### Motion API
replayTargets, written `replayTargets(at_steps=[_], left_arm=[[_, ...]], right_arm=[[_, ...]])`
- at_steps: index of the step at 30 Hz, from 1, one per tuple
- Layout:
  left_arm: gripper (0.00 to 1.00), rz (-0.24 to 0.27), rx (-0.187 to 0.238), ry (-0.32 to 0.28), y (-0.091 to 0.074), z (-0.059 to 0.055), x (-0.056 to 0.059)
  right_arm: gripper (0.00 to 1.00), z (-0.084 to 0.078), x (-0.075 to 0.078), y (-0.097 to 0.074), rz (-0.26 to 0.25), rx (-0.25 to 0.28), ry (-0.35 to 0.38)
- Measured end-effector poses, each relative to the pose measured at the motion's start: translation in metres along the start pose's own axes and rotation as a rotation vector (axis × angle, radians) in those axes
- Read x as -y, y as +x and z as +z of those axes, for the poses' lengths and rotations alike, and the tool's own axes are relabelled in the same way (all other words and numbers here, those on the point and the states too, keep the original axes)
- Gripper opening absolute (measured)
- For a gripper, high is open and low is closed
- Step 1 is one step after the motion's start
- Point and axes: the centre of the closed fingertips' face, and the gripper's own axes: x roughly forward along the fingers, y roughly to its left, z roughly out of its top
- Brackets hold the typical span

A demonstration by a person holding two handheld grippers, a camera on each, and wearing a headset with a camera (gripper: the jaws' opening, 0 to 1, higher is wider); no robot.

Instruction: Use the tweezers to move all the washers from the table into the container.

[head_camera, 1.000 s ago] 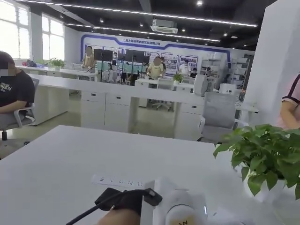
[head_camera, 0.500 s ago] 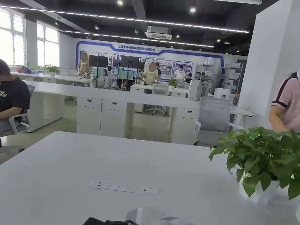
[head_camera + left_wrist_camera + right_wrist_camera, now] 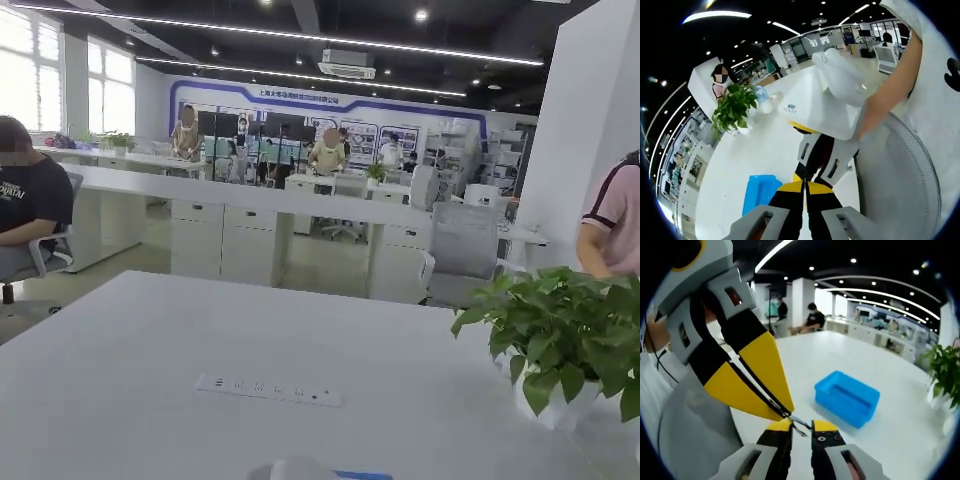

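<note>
My left gripper (image 3: 787, 415) comes in from the upper left of the right gripper view, its yellow jaws shut on thin dark tweezers (image 3: 799, 422). The tweezers' metal tip pokes out between the fingertips of my right gripper (image 3: 801, 429), which stand slightly apart. In the left gripper view my left gripper (image 3: 805, 186) has its fingers pressed together, and the right gripper (image 3: 812, 160) faces it head-on. The blue container (image 3: 847, 397) sits on the white table beyond both grippers, and the blue container (image 3: 759, 194) lies just left of the left fingers. A gripper's white top (image 3: 290, 468) peeks over the head view's bottom edge.
A white power strip (image 3: 268, 390) lies mid-table (image 3: 150, 380). A potted plant (image 3: 565, 335) stands at the table's right edge. A grey mesh chair back (image 3: 905, 180) is close on the right of the left gripper view. People sit and stand at desks behind.
The head view has shifted. The black-gloved hand and white gripper at its bottom edge a second ago have sunk almost out of the picture.
</note>
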Motion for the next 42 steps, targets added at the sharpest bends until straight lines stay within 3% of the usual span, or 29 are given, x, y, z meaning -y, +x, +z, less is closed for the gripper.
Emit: replayTargets(at_steps=[16, 29, 42], left_arm=[[0.00, 0.010, 0.070, -0.072, -0.017, 0.008, 0.007], [0.00, 0.002, 0.055, -0.102, -0.017, -0.018, 0.010], [0.00, -0.025, 0.047, -0.123, -0.005, -0.027, 0.012]], right_arm=[[0.11, -0.020, -0.003, -0.001, 0.041, -0.054, -0.024], [0.11, -0.031, 0.002, 0.000, 0.036, -0.099, -0.054], [0.09, -0.044, 0.008, 0.001, 0.028, -0.154, -0.075]])
